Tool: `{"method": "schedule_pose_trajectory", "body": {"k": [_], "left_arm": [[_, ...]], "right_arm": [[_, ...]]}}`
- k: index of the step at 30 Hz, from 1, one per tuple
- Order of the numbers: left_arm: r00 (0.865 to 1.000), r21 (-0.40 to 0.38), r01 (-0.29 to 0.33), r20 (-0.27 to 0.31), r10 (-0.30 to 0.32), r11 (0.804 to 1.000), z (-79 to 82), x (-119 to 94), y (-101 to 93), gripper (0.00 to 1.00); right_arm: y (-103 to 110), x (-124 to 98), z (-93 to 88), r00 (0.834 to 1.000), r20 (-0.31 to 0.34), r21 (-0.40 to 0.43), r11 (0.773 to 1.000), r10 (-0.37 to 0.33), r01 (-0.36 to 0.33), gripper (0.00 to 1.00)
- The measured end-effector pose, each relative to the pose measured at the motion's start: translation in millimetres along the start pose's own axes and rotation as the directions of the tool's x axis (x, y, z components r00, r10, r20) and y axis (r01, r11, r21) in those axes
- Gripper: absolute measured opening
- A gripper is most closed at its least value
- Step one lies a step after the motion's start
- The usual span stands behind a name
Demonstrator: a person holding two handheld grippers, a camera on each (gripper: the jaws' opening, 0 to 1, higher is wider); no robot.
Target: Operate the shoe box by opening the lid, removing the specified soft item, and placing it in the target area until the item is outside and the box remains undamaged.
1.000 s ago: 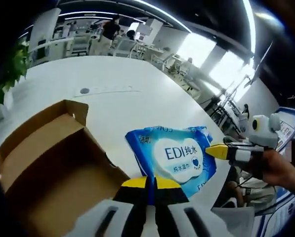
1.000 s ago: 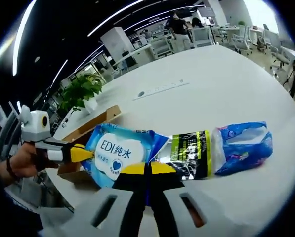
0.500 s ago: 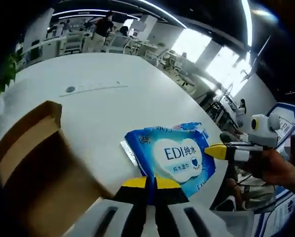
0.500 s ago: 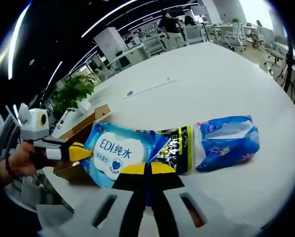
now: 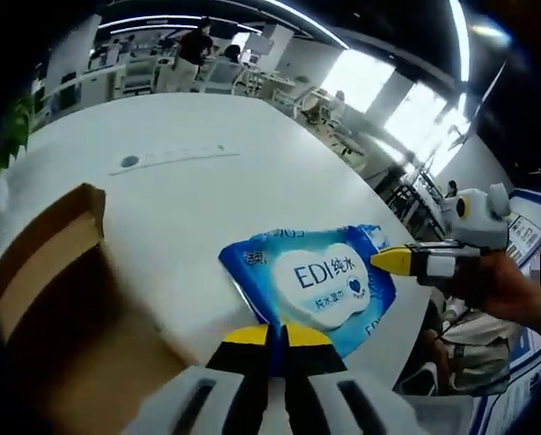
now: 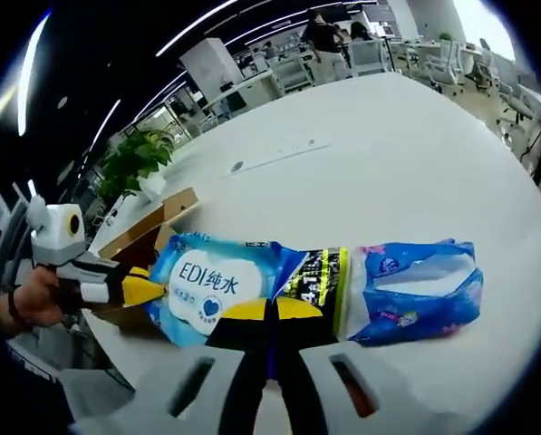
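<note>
Both tongs, left [image 5: 276, 336] and right [image 6: 272, 311], clench opposite edges of the blue EDI wet-wipes pack [image 5: 313, 283], held flat above the white worktop [image 5: 188, 195], long axis spanning between them, outside the cardboard shoe box [image 5: 48, 272].

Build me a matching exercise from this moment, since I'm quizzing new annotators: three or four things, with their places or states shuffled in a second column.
Things:
1. wipes pack
2. cardboard box
3. black and yellow packet
4. blue tissue pack

Places or states:
A. open, on the table
B. gripped at two edges by both grippers
C. lying at the far right in the right gripper view
D. lying between the two blue packs

Pairs: 1-B, 2-A, 3-D, 4-C
</note>
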State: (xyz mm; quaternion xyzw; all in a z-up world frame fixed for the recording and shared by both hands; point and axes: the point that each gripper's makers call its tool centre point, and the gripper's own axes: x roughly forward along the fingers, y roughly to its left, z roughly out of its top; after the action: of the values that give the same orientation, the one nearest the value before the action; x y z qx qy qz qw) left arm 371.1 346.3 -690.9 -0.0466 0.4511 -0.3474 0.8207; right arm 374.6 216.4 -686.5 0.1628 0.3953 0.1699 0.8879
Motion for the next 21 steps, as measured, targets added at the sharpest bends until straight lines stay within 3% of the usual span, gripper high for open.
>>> {"method": "schedule_pose_trajectory", "body": {"k": [21], "left_arm": [[0.995,0.045,-0.041,-0.087,0.045,0.998,-6.5,37.2,9.2,0.03]], "right_arm": [[-35.8,32.8,-4.2,0.997,-0.074,-0.013,1.000,-0.019,0.018,0.00]]}}
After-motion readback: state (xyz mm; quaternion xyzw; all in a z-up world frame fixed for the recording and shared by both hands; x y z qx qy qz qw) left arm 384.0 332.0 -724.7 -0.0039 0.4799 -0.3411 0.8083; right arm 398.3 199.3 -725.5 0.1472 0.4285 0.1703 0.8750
